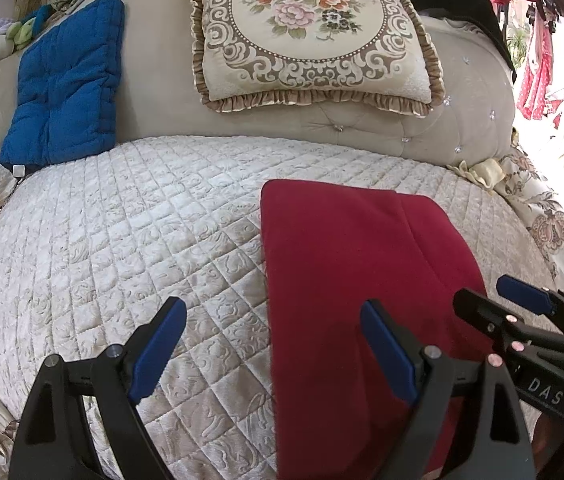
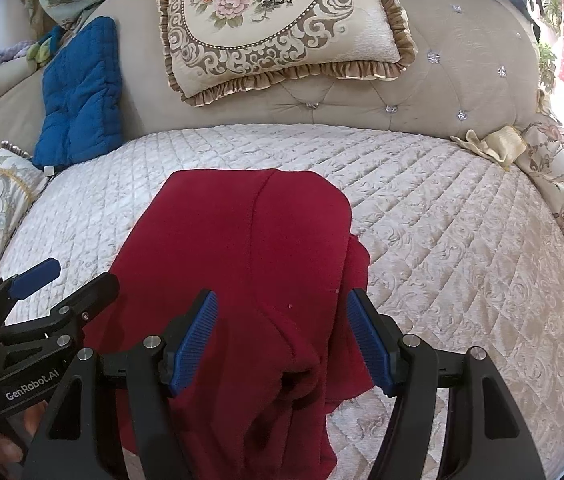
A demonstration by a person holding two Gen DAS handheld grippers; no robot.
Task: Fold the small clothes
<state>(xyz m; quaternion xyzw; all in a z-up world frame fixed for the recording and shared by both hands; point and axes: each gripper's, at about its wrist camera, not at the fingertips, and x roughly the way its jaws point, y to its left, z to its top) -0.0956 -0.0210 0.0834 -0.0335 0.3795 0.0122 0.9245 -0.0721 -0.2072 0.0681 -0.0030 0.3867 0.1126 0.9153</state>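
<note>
Both grippers spread wide | left gripper (image 1: 272,344), right gripper (image 2: 282,338) | over red garment (image 2: 234,260)

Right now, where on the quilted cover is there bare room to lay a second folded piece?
Left of the red garment, the quilted cover is bare up to the blue cushion. Right of the garment, bare quilt runs to the cream cloth. Near both open grippers, left and right, it is crowded.
</note>
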